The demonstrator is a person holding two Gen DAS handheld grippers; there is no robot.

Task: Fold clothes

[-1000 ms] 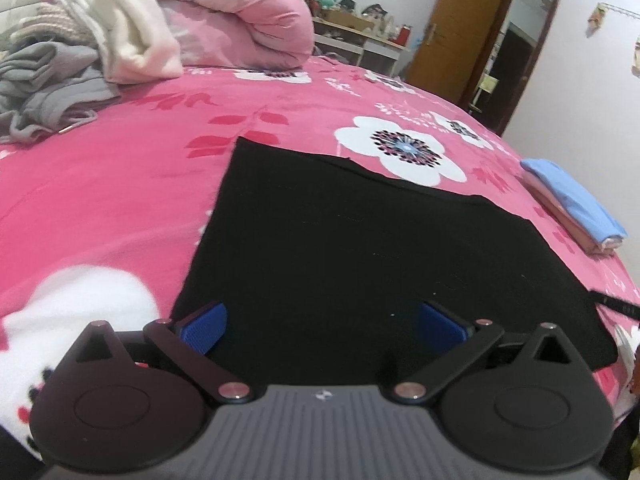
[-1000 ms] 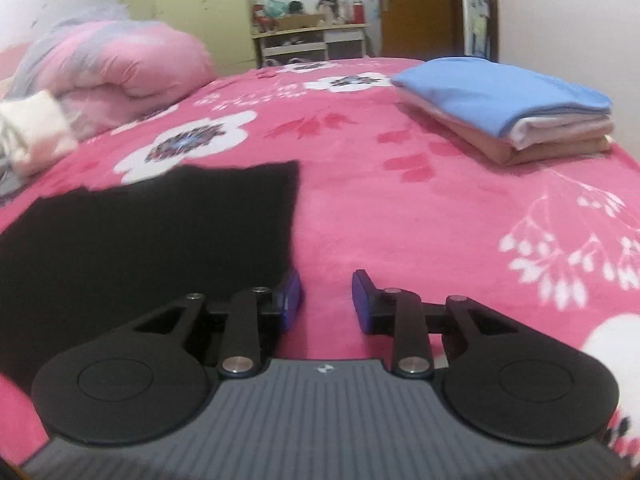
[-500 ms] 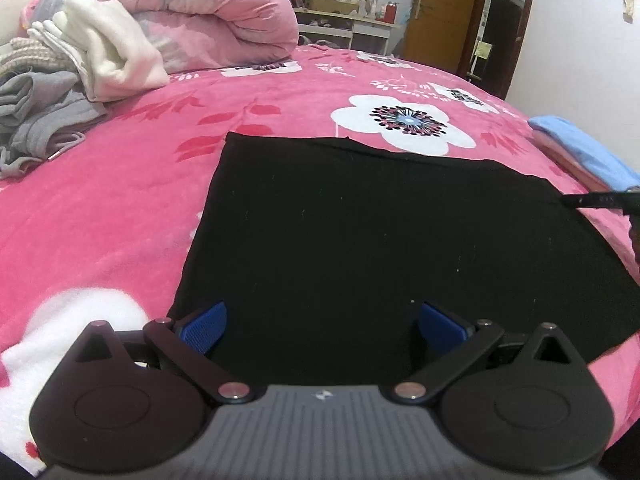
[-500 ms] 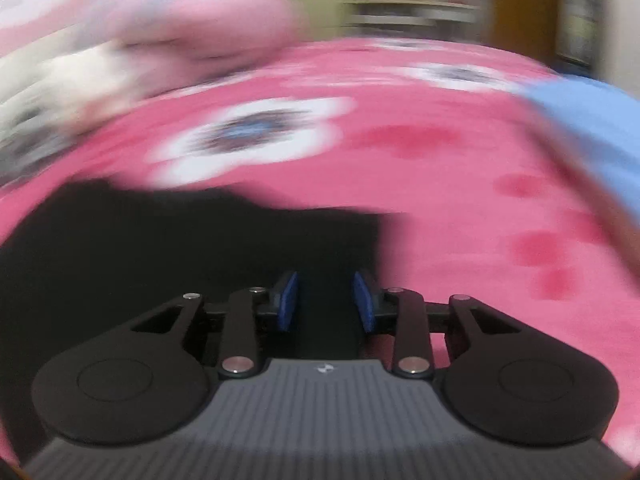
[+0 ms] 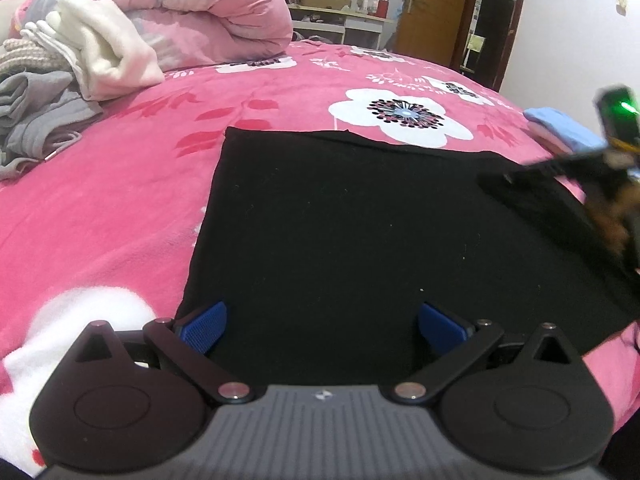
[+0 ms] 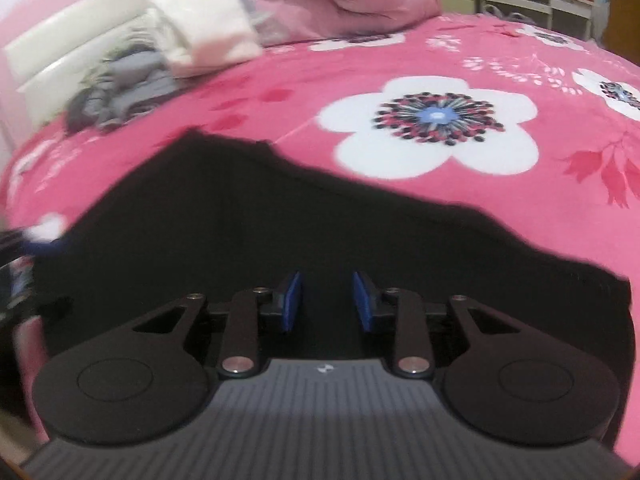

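Cloth point(image 5: 360, 220) black, flat on bedspread point(image 5: 120, 200). Left gripper point(image 5: 322, 322) wide open over near edge. Right gripper point(image 6: 326, 300) closing, nothing pinched, above cloth. Step: pre-fold positioning. Next: each must pinch an edge.

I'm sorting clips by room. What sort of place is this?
Most likely a home bedroom: a bed under a pink floral blanket, a rolled duvet by the headboard, and a wooden door.
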